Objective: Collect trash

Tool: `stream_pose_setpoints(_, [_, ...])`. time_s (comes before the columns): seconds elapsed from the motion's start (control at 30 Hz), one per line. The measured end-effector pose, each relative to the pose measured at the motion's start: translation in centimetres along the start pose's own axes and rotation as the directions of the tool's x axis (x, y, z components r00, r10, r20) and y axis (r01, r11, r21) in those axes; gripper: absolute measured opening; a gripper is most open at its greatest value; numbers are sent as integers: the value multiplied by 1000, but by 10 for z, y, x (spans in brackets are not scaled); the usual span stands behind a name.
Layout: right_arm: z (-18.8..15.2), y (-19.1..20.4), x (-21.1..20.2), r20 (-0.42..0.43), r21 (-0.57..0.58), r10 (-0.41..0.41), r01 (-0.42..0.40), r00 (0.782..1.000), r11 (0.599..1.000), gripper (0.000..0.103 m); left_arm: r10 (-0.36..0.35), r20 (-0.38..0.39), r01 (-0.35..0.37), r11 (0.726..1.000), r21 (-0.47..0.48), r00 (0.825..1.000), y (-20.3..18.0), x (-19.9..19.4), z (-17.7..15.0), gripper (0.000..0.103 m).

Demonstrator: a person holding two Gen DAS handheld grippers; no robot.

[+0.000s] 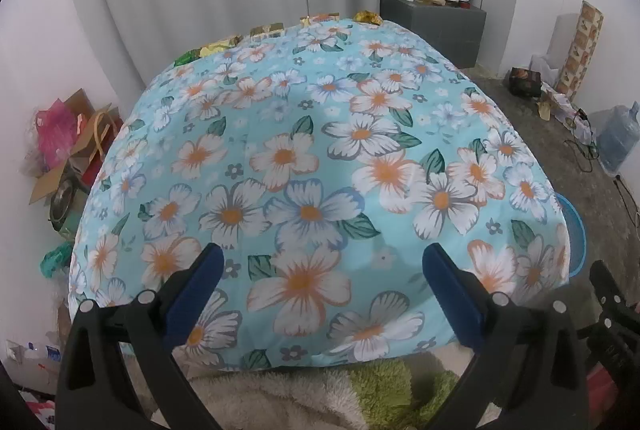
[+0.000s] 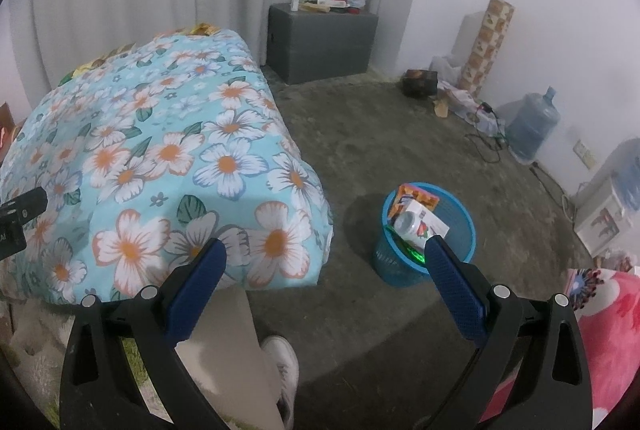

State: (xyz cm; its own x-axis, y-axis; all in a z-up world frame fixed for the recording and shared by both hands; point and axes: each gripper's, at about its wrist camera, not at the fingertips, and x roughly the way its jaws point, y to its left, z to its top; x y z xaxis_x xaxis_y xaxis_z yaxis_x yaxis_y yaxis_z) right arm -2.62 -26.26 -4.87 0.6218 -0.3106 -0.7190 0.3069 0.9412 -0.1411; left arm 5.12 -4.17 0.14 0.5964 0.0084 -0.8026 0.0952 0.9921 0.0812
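A blue mesh trash basket stands on the floor right of the bed, holding a carton and an orange wrapper. Its rim shows in the left wrist view behind the bed's corner. Several wrappers lie along the far edge of the floral bed. My left gripper is open and empty over the bed's near end. My right gripper is open and empty above the floor, its right fingertip in front of the basket.
A grey box with small items stands by the curtain. A water jug, cables and a patterned roll line the right wall. Bags and cardboard sit left of the bed. A shoe is below.
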Motion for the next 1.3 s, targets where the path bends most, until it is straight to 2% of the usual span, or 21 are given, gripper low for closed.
stream_pose_setpoints(1.3, [0,-3,0,0,9,-3,3,1000,1000,95,6,-2,-6,1000,0,1000,-3,1,-3,98])
